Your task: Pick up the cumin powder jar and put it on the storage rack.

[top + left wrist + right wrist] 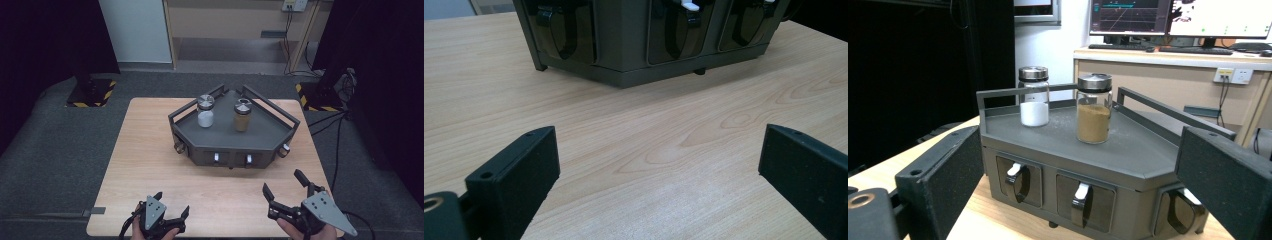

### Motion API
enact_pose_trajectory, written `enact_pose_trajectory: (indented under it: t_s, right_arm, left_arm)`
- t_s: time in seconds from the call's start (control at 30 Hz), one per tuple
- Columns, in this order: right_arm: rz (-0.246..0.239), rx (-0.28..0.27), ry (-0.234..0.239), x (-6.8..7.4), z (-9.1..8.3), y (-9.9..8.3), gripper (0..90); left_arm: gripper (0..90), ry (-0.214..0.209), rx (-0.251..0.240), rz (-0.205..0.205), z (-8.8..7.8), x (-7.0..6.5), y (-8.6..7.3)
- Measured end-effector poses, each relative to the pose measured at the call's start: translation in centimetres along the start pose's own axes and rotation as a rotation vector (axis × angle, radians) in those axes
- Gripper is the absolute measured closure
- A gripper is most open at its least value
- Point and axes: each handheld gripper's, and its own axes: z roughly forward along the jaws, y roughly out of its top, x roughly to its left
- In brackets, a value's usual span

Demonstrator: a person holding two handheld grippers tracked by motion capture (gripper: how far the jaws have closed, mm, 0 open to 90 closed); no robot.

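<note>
A dark grey angular rack (pixel 260 145) (pixel 1128 150) with a railed top stands on the wooden table (pixel 150 150). On its top stand two lidded glass jars: one with white powder (pixel 205 112) (pixel 1034 97), one with brown powder (pixel 242 115) (pixel 1093 110). Small drawers with white handles (pixel 1081 192) line its front; the left gripper view catches its lower front (pixel 634 55). My left gripper (pixel 173 205) (pixel 659 165) is open near the table's front edge, left of centre. My right gripper (pixel 284 183) (pixel 1083 190) is open at the front right, facing the rack. Neither holds anything.
Grey carpet surrounds the table. Two black stands with yellow-striped bases (pixel 92 92) (pixel 320 97) sit behind it, with cables (pixel 345 125) on the floor at right. A desk with monitors (pixel 1168 20) stands behind the rack.
</note>
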Motion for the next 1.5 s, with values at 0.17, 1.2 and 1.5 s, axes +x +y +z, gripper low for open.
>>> enact_pose_trajectory:
  t_s: [0.17,1.2,1.5]
  right_arm:
    - [-0.008,0.004,-0.007,0.3,-1.2,-0.9,5.5]
    - [0.035,0.210,-0.056,-0.4,-2.6,-7.2,3.7]
    - [0.047,0.282,-0.071,-0.5,-2.3,-8.5,3.6]
  left_arm:
    - [2.1,0.001,-0.004,-0.001,0.0,0.0,0.0]
    - [2.3,0.005,0.010,-0.002,0.3,0.4,-0.1]
    - [2.3,-0.010,0.017,0.006,0.5,0.3,-0.1]
